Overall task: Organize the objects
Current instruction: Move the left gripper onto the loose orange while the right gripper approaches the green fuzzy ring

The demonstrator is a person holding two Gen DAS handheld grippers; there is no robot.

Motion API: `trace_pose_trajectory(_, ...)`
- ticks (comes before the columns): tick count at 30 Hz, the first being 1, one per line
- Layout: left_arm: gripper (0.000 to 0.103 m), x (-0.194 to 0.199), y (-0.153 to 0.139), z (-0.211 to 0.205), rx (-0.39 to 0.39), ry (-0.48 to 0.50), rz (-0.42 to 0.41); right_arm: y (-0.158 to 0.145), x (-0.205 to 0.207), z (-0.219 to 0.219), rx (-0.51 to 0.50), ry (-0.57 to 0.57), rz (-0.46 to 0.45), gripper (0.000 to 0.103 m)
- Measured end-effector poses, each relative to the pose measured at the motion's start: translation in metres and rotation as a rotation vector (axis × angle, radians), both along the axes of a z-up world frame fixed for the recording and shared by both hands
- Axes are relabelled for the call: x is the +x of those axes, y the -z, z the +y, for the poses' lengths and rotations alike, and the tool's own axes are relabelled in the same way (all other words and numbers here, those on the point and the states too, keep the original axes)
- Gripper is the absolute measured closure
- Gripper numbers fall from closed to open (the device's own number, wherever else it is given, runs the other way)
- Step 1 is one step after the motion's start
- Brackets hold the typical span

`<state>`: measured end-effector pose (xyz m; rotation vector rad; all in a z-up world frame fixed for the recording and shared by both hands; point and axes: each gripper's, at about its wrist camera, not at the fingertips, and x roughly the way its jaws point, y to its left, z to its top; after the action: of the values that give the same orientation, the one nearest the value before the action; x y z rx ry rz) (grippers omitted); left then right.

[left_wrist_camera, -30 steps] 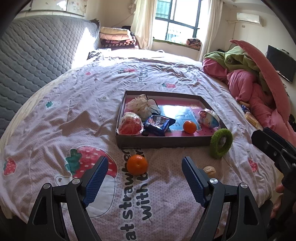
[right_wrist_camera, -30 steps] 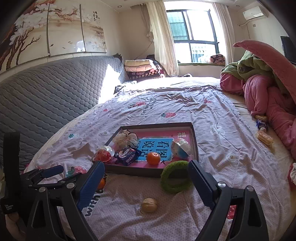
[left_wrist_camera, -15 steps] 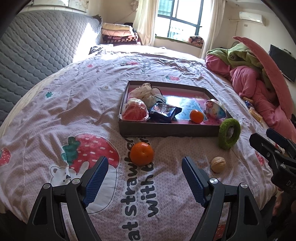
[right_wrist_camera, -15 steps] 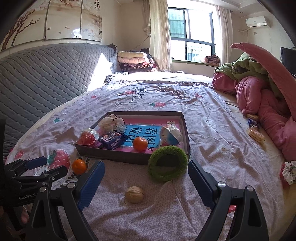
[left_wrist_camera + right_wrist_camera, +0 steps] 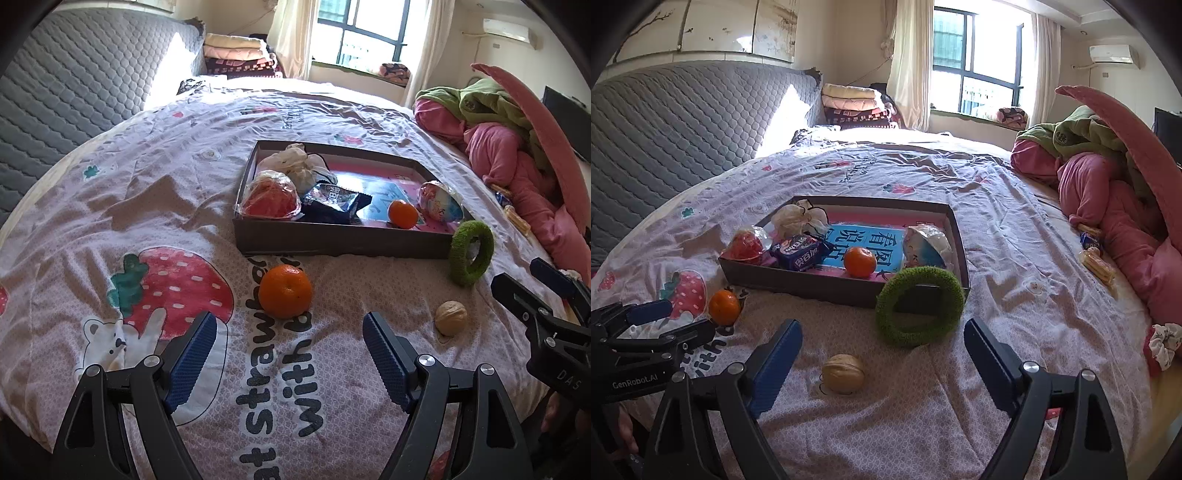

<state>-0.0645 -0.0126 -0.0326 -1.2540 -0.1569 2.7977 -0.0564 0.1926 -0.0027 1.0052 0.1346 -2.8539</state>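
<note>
Approaching loose items in front of box (image 5: 332, 242) on bedspread (image 5: 110, 206). Left gripper (image 5: 286, 345) wide open, empty, lined up just short of mandarin (image 5: 285, 291). Right gripper (image 5: 882, 356) spread wide too, jaws drawn in a touch just now, nothing between them; walnut (image 5: 843, 373) just ahead, green ring (image 5: 919, 306) leaning against box wall beyond. Next: close on mandarin and probably walnut, lift, drop in box beside second mandarin (image 5: 860, 261). Contact with bedspread hard to judge.
</note>
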Motion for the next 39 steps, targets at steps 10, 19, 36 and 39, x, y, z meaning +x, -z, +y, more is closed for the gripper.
trace_pose_trajectory(10,0.021,-0.007,0.011,0.000,-0.015,0.000,-0.024,0.010,-0.009,0.003,-0.014,0.014,-0.041,0.017)
trace_pose_trajectory(19,0.021,-0.017,0.020,-0.005,0.005,0.000,-0.038,0.021,-0.028,0.006,-0.022,0.021,-0.081,0.028)
trace_pose_trajectory(36,0.021,-0.046,0.037,0.000,-0.021,-0.007,-0.046,0.045,-0.061,0.002,-0.024,-0.005,-0.136,0.056)
trace_pose_trajectory(39,0.021,-0.048,0.037,0.000,-0.023,-0.007,-0.045,0.049,-0.066,0.002,-0.032,-0.018,-0.144,0.066)
